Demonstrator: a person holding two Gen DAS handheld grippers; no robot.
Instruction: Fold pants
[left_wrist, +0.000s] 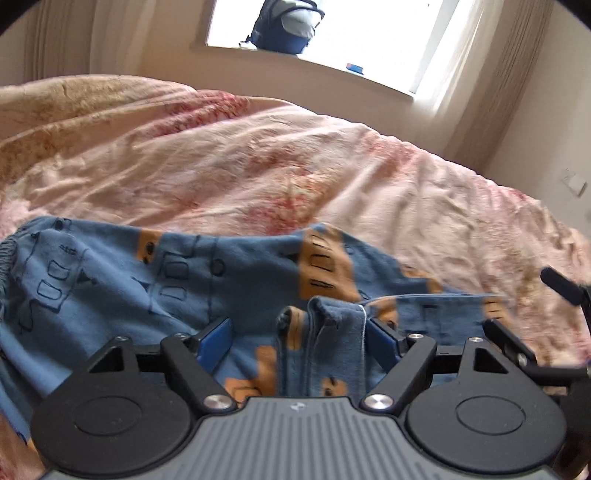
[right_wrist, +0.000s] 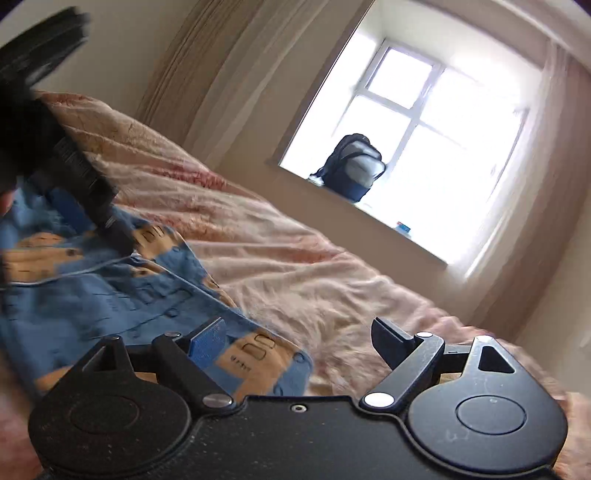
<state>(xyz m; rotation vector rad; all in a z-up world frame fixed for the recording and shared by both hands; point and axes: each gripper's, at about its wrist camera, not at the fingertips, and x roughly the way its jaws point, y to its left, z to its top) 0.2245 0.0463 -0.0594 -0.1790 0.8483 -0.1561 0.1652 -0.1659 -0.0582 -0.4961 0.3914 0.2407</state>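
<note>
Blue pants (left_wrist: 147, 288) with orange and black prints lie spread on the pink bedspread (left_wrist: 258, 155). My left gripper (left_wrist: 301, 332) is open, its blue pads on either side of a bunched hem fold that sticks up between them. My right gripper (right_wrist: 299, 336) is open just above the bed, its left pad (right_wrist: 207, 339) over the corner of the pants (right_wrist: 110, 295), nothing held. The left gripper's dark body shows at the upper left of the right wrist view (right_wrist: 74, 177); the right gripper's fingers show at the right edge of the left wrist view (left_wrist: 565, 288).
A blue and grey backpack (right_wrist: 354, 170) stands on the window sill (left_wrist: 332, 70) behind the bed, with a small blue object (right_wrist: 403, 226) beside it. Beige curtains (right_wrist: 207, 74) hang at both sides. The wrinkled bedspread stretches beyond the pants.
</note>
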